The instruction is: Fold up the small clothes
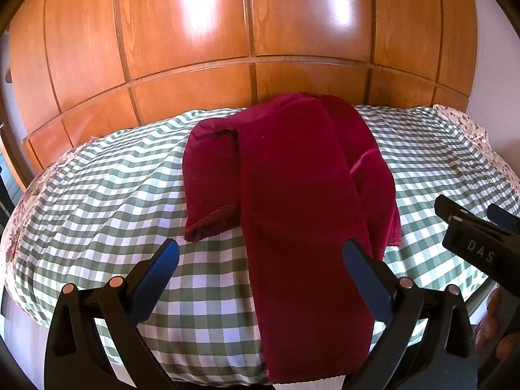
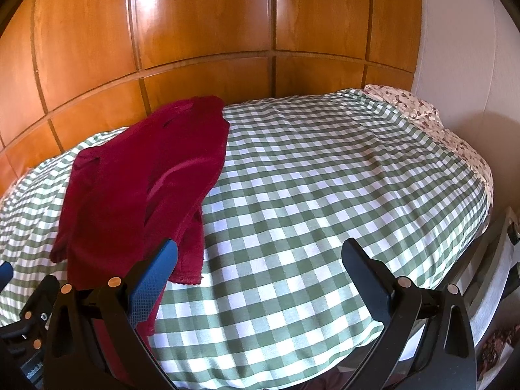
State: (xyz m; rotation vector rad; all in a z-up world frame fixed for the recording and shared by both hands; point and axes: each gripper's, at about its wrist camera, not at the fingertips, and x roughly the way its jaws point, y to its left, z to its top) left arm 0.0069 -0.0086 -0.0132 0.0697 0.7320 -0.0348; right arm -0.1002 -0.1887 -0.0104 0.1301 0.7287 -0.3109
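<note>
The dark red garment (image 1: 292, 195) lies on the checked bed cover (image 1: 113, 195), its sides turned inward into a long strip, so the left gripper (image 1: 260, 260) and right gripper (image 2: 260, 260) hover with jaws wide open, probably before the next fold

Plush red garment (image 1: 292, 175), glossy wood wardrobe (image 1: 195, 32)

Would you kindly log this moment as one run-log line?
task: fold small clothes | red garment: partly folded on checked bedspread | left gripper: open, over garment | right gripper: open, beside it | nothing held
</note>
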